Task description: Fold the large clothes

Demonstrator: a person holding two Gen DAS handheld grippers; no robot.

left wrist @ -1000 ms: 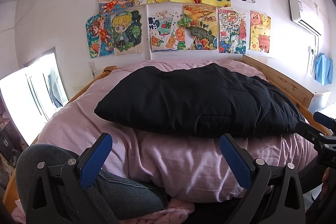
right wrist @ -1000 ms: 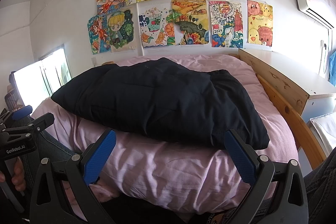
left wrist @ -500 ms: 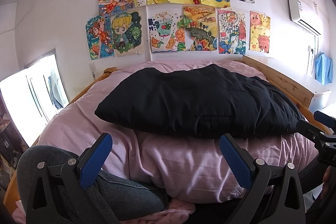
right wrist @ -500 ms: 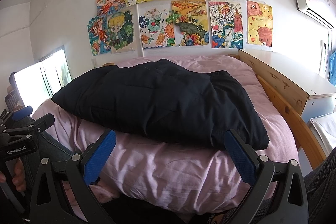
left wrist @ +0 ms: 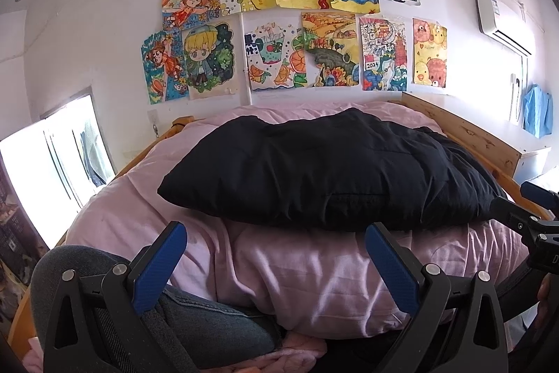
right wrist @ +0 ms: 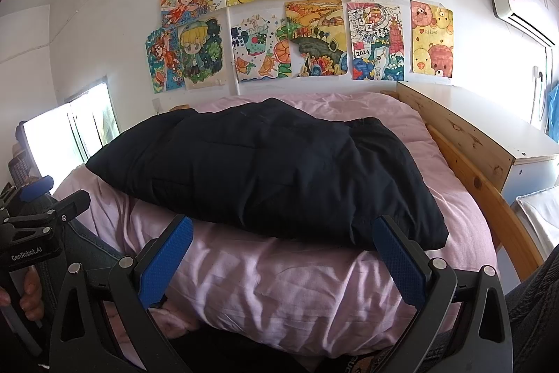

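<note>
A black padded garment [left wrist: 325, 170] is seen mid-frame on the pink-covered bed [left wrist: 314, 271]. It is judged soft, bulky and slippery; its near corners should be pinched. Both the left hand-held gripper [left wrist: 276, 264] and right hand-held gripper [right wrist: 283, 257] are spread, empty.

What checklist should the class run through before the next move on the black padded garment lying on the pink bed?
1. Left hand-held gripper open and holding nothing: ok.
2. Right hand-held gripper open and holding nothing: ok.
3. Black padded garment lies wholly on the pink bedding, nothing on top of it: ok.
4. Both grippers short of the garment's near edge, not touching it: ok.
5. Garment already folded into a compact bundle: cannot tell; sleeves and collar are not visible.
6. Wooden bed frame stands close beside the garment's right end; room to swing there: cannot tell.
</note>
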